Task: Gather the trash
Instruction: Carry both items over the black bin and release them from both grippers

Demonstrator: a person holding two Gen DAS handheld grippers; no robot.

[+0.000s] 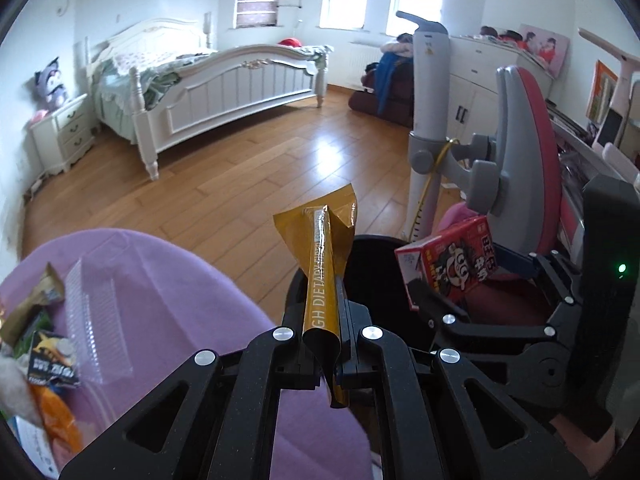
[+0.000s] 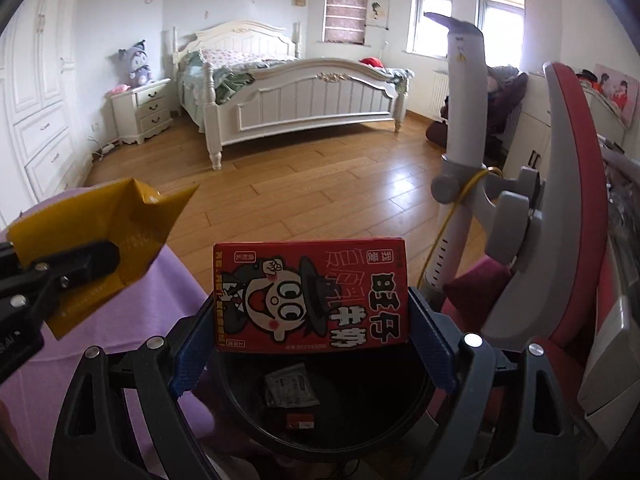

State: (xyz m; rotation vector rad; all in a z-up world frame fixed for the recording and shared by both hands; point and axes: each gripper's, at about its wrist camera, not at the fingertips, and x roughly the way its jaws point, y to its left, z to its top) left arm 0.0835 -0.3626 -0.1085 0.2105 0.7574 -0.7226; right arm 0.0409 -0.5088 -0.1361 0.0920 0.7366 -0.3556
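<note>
Left wrist: left gripper (image 1: 322,300) pinches yellow wrapper (image 1: 322,264) lengthwise, pointing forward; right gripper (image 2: 312,334) clamps red carton (image 2: 311,296) crosswise.

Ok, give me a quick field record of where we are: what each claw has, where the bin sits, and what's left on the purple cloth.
left claw: shut on gold wrapper
right claw: clamped on red milk carton, held over the bin
bin: black, round, open; a grey packet and a small red scrap already inside
purple cloth: clear plastic tray and several wrappers at its left edge
</note>
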